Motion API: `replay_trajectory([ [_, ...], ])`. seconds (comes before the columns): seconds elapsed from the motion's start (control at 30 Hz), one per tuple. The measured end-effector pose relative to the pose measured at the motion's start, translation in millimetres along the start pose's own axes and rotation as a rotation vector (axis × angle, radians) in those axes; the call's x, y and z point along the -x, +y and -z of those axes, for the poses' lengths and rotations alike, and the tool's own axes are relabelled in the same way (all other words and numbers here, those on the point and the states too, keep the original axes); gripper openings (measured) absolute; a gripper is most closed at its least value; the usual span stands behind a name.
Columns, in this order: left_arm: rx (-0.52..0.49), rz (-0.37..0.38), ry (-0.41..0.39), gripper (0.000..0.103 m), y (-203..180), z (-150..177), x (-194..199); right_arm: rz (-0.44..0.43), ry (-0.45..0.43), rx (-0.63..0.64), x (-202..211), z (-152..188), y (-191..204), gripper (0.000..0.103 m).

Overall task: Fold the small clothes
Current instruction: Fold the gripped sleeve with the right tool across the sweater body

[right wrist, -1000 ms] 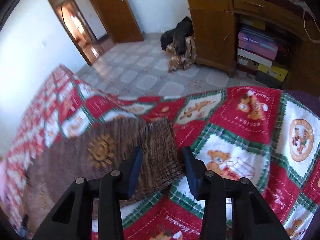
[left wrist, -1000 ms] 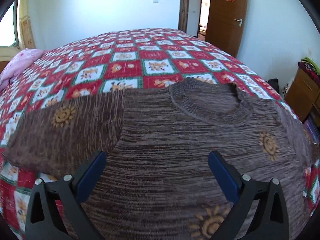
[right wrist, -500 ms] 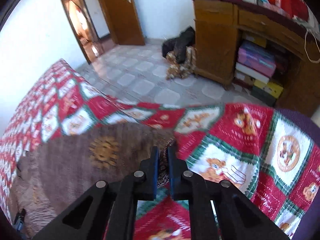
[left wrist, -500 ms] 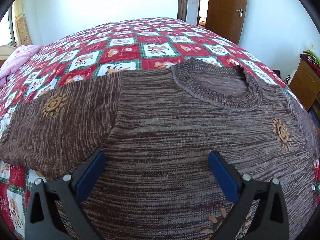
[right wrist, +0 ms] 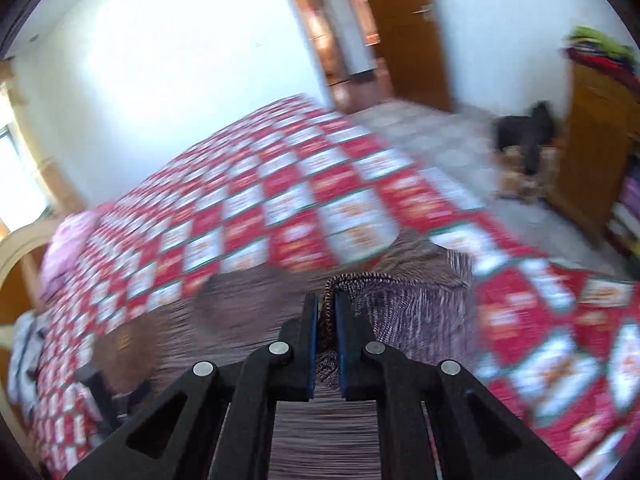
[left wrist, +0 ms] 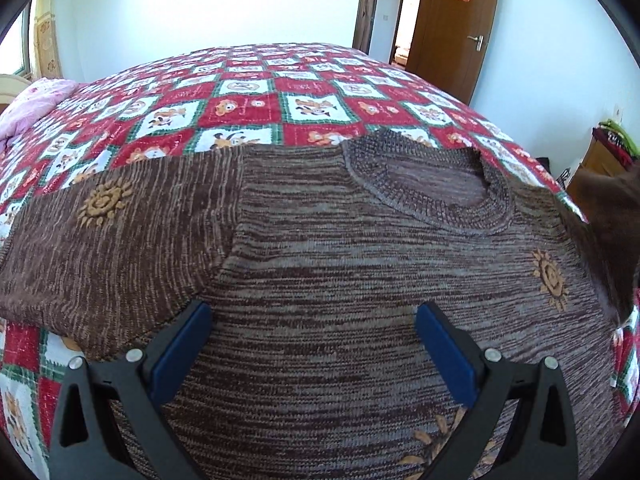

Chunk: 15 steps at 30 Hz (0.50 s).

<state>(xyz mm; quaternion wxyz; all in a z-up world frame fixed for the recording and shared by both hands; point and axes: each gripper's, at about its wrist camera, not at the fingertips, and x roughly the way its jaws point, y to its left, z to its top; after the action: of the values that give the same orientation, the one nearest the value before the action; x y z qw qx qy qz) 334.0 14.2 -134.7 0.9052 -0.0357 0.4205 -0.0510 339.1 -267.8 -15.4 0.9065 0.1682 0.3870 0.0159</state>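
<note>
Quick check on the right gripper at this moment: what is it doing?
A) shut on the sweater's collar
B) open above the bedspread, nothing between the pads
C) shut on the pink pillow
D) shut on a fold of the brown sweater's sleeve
D: in the right wrist view the right gripper has its blue pads pressed together on a pinch of the brown sweater's sleeve, lifted off the bedspread.
</note>
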Motion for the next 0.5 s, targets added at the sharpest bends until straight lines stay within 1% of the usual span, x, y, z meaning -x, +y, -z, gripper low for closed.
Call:
replay_trajectory([
  [0.07,0.006,0.008,-0.005,0.103,1,0,0,-0.07,0.041,0.021,-25,16,36,0.008],
  [0.17,0.013,0.018,-0.009,0.103,2,0,0,-0.136,0.099,0.025,-61,40,68,0.008],
  [0.23,0.015,0.022,-0.013,0.103,3,1,0,-0.181,0.111,0.027,-77,56,77,0.008],
  [0.27,0.017,0.024,-0.014,0.103,4,1,0,-0.221,0.124,0.02,-87,63,80,0.008],
  [0.33,0.019,0.028,-0.016,0.103,4,1,0,-0.308,0.155,-0.01,-95,71,79,0.008],
  [0.37,0.021,0.031,-0.017,0.103,5,1,1,-0.316,0.177,-0.017,-96,71,80,0.008],
  [0.4,0.022,0.033,-0.018,0.103,5,1,0,-0.307,0.187,-0.021,-93,71,77,0.009],
  [0.43,0.023,0.035,-0.019,0.103,5,2,1,-0.29,0.173,-0.026,-87,68,72,0.009],
  [0.47,0.025,0.036,-0.02,0.103,5,2,1,-0.264,0.131,-0.036,-78,62,63,0.01],
  [0.5,0.026,0.037,-0.021,0.103,5,1,1,-0.227,0.092,-0.043,-71,57,53,0.014],
])
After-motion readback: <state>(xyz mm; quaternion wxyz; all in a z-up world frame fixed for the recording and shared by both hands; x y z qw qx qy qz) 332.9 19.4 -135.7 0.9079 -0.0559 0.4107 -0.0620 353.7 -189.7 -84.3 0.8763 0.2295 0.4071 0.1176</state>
